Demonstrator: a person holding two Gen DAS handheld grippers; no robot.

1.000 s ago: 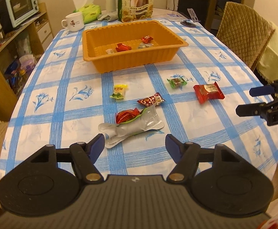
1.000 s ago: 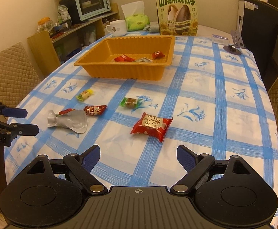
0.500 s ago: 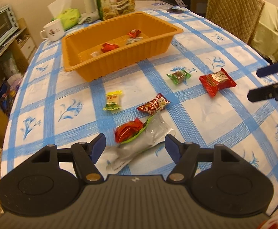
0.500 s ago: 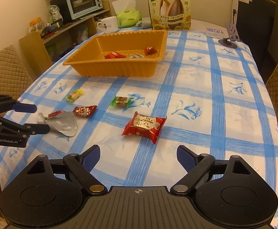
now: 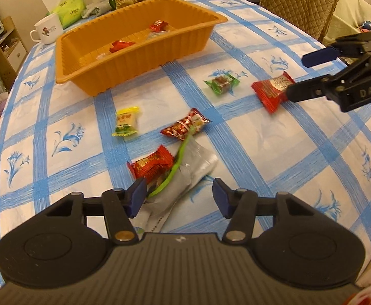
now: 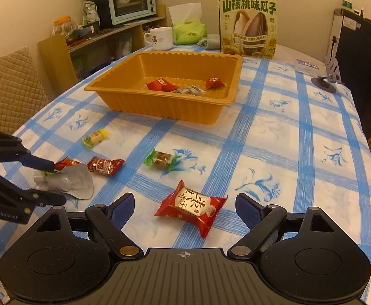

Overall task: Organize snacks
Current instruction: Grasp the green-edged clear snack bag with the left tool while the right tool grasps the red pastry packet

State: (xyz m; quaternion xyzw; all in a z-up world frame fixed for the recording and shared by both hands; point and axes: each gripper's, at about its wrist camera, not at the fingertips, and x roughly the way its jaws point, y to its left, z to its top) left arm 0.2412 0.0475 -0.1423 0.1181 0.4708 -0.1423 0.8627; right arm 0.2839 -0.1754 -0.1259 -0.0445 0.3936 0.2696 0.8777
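Note:
An orange tray [image 5: 144,68] [image 6: 175,111] holds a few wrapped snacks on the blue-checked table. Loose snacks lie in front of it: a silver pouch [image 5: 185,175] [image 6: 71,183], a small red candy [image 5: 152,165], a red peanut pack [image 5: 185,127] [image 6: 105,165], a yellow candy [image 5: 125,123] [image 6: 95,137], a green candy [image 5: 221,84] [image 6: 161,158] and a large red snack [image 5: 271,91] [image 6: 193,207]. My left gripper [image 5: 176,197] [image 6: 50,181] is open, its fingers either side of the silver pouch. My right gripper [image 6: 185,209] [image 5: 302,76] is open around the large red snack.
A sunflower-seed bag [image 6: 249,23], a white mug [image 6: 161,38], a tissue pack [image 6: 189,31] and a phone stand [image 6: 329,75] stand at the table's far end. Padded chairs [image 5: 299,2] [image 6: 10,89] flank the table. A shelf with a toaster oven [image 6: 132,1] is at the back left.
Both grippers have moved forward and down toward the table. The left now straddles the silver pouch; the right now straddles the large red snack. Both stay open.

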